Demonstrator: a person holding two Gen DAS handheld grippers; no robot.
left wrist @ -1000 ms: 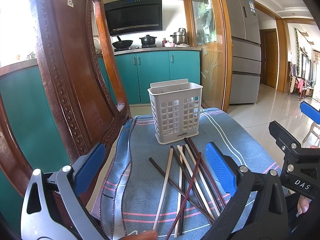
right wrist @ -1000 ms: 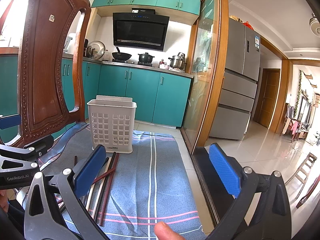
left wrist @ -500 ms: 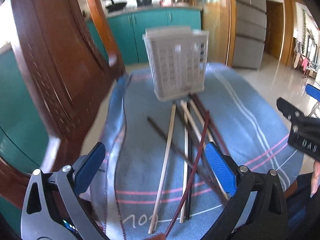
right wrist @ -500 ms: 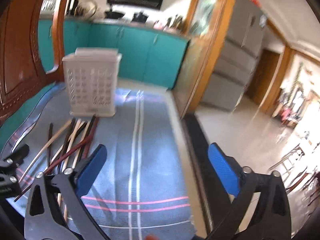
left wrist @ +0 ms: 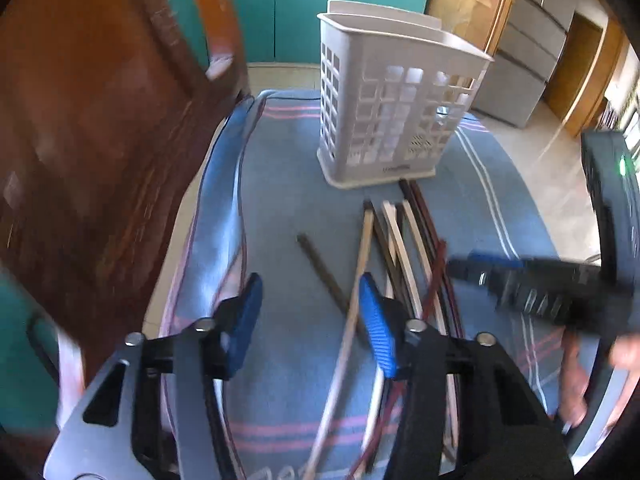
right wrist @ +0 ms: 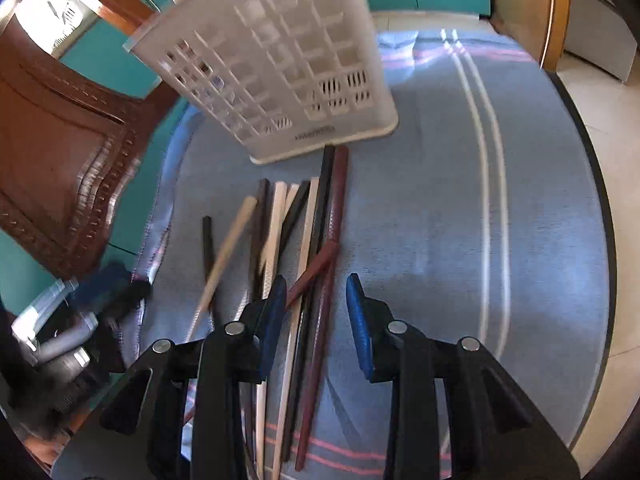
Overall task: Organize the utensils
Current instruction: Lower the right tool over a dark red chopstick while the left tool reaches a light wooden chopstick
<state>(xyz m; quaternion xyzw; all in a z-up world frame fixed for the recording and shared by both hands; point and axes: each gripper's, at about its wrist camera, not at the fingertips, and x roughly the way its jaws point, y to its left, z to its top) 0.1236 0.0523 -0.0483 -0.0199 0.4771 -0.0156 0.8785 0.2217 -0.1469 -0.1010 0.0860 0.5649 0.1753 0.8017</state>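
A white plastic utensil basket (left wrist: 390, 110) is seen standing upright beyond the fingertips of both grippers; its walls are pierced by a grid of square openings, with finer slots low down, and through these no contents can be made out. The basket is rectangular, with a raised lip at the back and a flared foot, and it rests on a blue woven cloth (right wrist: 432, 216) crossed by pale and pink stripes.

The chopsticks (right wrist: 308, 240) are laid as a loose, partly crossed bundle on the cloth between the basket and the fingers; slim square-section sticks in cream, black, brown and dark red are shown, their far ends just short of the basket's foot.

The left gripper (left wrist: 310, 320) is held with its blue ribbed pads (left wrist: 374, 328) apart and nothing between them; a cream stick and a brown one (left wrist: 320, 266) are seen beyond the gap and under the right-hand pad. The right gripper (right wrist: 316, 312) is likewise shown parted and unloaded, with the dark red and black sticks running up through the gap ahead of its fingertips.

To the left of both sets of fingers a carved wooden chair back (left wrist: 100, 132) rises close by. To the right of the right gripper's fingers, bare cloth extends to the dark rounded table edge (right wrist: 600, 208), with tiled floor (right wrist: 616, 128) past it.
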